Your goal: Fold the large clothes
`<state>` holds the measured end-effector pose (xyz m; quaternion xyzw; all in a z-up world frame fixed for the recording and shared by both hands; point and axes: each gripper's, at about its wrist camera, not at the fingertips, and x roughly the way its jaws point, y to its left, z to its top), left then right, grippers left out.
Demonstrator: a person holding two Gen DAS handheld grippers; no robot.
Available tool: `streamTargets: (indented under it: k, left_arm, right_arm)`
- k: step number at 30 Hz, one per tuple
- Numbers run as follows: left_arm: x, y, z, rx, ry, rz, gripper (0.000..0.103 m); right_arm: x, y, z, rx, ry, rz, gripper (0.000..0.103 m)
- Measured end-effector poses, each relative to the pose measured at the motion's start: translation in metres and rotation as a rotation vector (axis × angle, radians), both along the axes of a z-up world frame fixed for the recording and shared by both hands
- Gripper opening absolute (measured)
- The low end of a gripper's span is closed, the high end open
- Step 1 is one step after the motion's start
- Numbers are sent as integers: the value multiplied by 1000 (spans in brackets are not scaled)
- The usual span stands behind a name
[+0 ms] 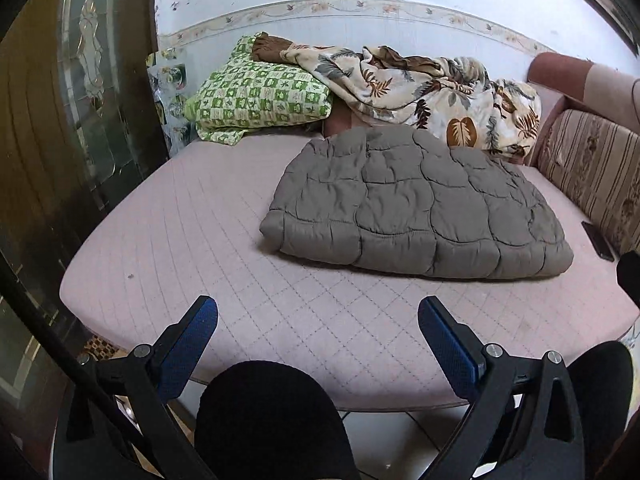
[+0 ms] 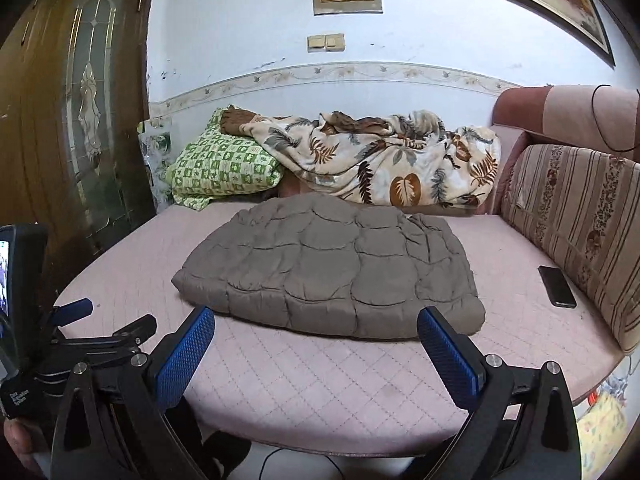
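Both claws are wide apart and empty: the left gripper [image 1: 318, 330] hangs over the bed's near edge, the right gripper [image 2: 316, 338] just short of the quilt [image 2: 332, 276]. That grey quilt lies folded mid-mattress [image 1: 192, 248], touching neither claw. At the far wall sit a green pillow [image 1: 260, 92] and leaf-print blanket [image 1: 420, 88]. A phone [image 2: 557, 286] rests right, beside the striped cushion [image 2: 580, 216].

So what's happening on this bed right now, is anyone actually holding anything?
Nobody is holding anything. A grey quilted comforter lies folded on the pink mattress. The left gripper and right gripper are both open and empty, held near the mattress's front edge, short of the comforter. A leaf-print blanket and a green pillow sit by the wall, a phone beside the striped cushion.
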<state>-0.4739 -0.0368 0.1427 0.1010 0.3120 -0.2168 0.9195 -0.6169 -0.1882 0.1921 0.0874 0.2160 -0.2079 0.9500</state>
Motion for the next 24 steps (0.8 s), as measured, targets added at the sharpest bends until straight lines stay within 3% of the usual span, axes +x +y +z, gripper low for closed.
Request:
streamTargets:
  k: [24]
  left_arm:
    - [-6,-22,2,63,-48,-43,100]
  right_arm:
    - [1,-8,-3,17,7,-2,102]
